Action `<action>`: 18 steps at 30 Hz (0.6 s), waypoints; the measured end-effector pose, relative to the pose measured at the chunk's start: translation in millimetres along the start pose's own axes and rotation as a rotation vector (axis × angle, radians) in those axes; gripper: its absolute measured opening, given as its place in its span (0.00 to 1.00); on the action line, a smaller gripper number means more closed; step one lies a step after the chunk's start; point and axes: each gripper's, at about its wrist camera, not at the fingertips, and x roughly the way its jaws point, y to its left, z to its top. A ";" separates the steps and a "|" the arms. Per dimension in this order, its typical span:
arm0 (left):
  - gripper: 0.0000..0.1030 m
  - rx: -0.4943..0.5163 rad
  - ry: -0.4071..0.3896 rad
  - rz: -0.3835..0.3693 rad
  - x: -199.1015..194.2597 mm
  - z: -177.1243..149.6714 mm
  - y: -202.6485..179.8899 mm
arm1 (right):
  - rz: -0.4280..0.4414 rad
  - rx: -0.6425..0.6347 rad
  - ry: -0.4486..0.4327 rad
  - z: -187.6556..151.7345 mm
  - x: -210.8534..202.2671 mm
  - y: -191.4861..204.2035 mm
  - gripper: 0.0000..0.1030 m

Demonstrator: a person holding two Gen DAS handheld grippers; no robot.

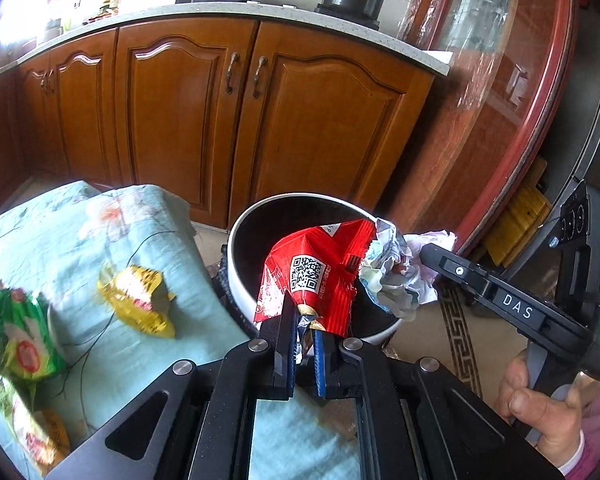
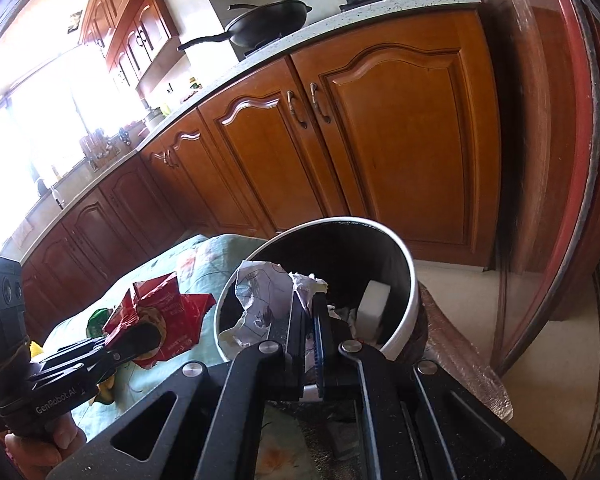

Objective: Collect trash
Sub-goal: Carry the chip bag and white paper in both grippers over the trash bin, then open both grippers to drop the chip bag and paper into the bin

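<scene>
Red wrapper pinched in left gripper above bin.

The left gripper had its jaws nearly closed, pinching a thin edge between them, and it pointed toward 12 o'clock in its own view. The right gripper likewise had its jaws drawn close together on a crumpled sheet. In the left wrist view the right hand wrapped the handle at 4 o'clock, thumb on top, with the gripper's body reaching toward 10 o'clock.
</scene>
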 end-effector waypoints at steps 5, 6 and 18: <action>0.06 0.012 0.022 0.011 22.9 11.0 -4.0 | -0.007 0.009 0.010 8.7 11.0 -9.4 0.03; 0.06 0.011 0.027 0.012 26.6 12.8 -3.9 | -0.008 0.010 0.012 9.1 12.6 -10.8 0.03; 0.37 -0.009 0.090 0.031 70.1 34.6 -11.4 | -0.036 -0.003 0.077 14.5 38.4 -21.2 0.10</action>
